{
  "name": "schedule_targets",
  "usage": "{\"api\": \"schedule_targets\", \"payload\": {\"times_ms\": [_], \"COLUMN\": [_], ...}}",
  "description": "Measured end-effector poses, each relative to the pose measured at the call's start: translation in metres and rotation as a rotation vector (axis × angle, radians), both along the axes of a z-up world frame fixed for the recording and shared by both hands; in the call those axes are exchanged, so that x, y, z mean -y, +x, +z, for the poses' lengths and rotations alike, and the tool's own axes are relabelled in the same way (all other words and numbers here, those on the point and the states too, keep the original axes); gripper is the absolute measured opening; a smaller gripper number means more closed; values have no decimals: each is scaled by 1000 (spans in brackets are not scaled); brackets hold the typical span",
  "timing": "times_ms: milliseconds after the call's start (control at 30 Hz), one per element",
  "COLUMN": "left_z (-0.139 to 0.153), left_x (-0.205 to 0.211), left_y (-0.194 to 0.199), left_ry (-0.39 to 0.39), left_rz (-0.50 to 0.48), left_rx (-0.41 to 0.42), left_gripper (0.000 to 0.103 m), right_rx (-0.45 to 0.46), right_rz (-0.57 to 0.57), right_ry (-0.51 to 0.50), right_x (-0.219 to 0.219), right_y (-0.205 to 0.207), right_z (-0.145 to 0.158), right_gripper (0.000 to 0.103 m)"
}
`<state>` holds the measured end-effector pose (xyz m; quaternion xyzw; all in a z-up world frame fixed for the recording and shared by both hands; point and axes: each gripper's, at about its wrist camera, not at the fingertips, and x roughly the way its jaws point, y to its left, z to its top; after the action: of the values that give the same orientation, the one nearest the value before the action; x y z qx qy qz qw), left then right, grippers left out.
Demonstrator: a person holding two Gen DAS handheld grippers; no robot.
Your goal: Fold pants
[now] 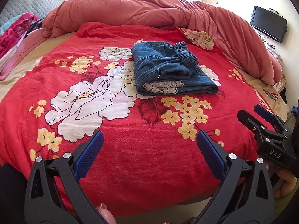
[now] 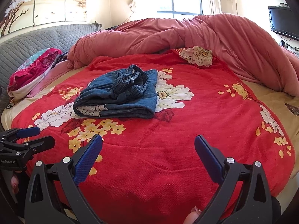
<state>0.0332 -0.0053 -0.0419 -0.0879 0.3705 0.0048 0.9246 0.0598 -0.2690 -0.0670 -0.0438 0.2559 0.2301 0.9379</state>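
Observation:
Blue denim pants (image 1: 168, 69) lie folded into a compact bundle on the red floral blanket (image 1: 130, 149), white lace trim showing at the near edge and the elastic waistband bunched on top. The right wrist view has the same pants (image 2: 119, 95) left of centre. My left gripper (image 1: 149, 141) is open, held back near the bed's front edge, well short of the pants, with nothing between its fingers. My right gripper (image 2: 148, 145) is open too and holds nothing. It also appears at the right edge of the left wrist view as the right gripper (image 1: 250, 113).
A bunched pink duvet (image 1: 168, 13) runs along the back and right side of the bed. Crumpled pink and red clothes (image 2: 35, 69) lie at the left by a grey quilted headboard (image 2: 37, 39). A television (image 1: 269, 26) hangs on the right wall. The beige sheet (image 2: 276, 102) shows around the red blanket.

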Motion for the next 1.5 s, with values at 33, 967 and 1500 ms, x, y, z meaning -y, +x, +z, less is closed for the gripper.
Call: {"api": "schedule_targets", "payload": {"times_ms": [33, 967, 1500], "left_z": [0, 1, 1], "left_x": [-1, -4, -3], "left_y": [0, -2, -1], "left_ry": [-1, 10, 5], "left_rz": [1, 28, 39], "left_rx": [0, -4, -11], "left_gripper": [93, 93, 93], "right_rx": [-1, -5, -4], "right_rz": [0, 3, -6], "right_ry": [0, -13, -20], "right_x": [0, -1, -1], "right_y": [0, 1, 2], "right_z": [0, -2, -3], "right_gripper": [98, 98, 98]}}
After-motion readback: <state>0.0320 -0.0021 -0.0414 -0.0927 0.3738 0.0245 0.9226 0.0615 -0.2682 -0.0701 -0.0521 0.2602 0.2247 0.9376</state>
